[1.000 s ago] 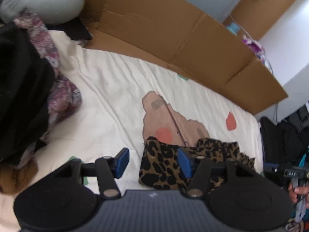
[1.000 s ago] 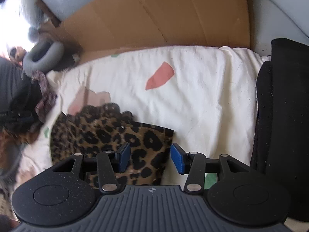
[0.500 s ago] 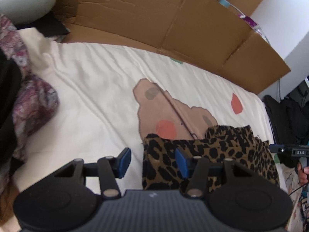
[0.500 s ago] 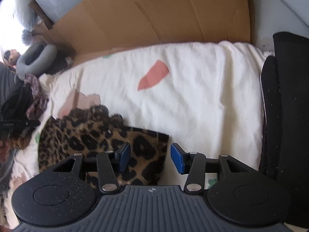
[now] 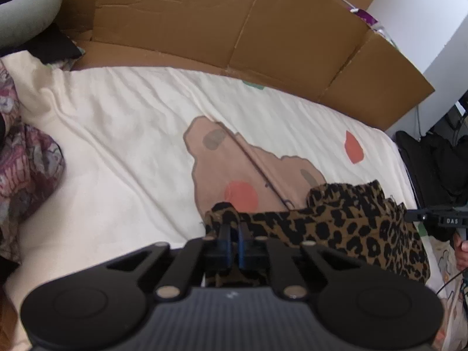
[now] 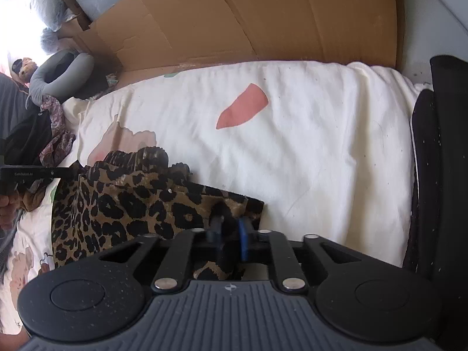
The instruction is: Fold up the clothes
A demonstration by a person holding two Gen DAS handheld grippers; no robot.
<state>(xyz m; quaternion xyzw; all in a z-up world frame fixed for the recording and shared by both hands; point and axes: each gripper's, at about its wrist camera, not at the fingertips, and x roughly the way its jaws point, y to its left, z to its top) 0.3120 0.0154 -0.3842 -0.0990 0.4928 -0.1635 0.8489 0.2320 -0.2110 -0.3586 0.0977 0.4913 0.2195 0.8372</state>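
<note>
A leopard-print garment (image 5: 345, 231) lies bunched on the cream bed sheet (image 5: 122, 146). My left gripper (image 5: 232, 234) is shut on its left corner, with a fold of cloth pinched between the blue pads. In the right wrist view the same leopard-print garment (image 6: 125, 207) spreads to the left, and my right gripper (image 6: 229, 229) is shut on its right corner near the dark hem. The other gripper's tip shows at the edge of each view.
Brown cardboard (image 5: 234, 29) stands along the far side of the bed. A pile of patterned and black clothes (image 5: 23, 163) lies at the left, and a grey neck pillow (image 6: 58, 73) sits behind it. Black fabric (image 6: 438, 175) rises at the right edge.
Both grippers moved in over the garment's corners and went from open to shut on the cloth. The garment's edges have bunched up slightly.
</note>
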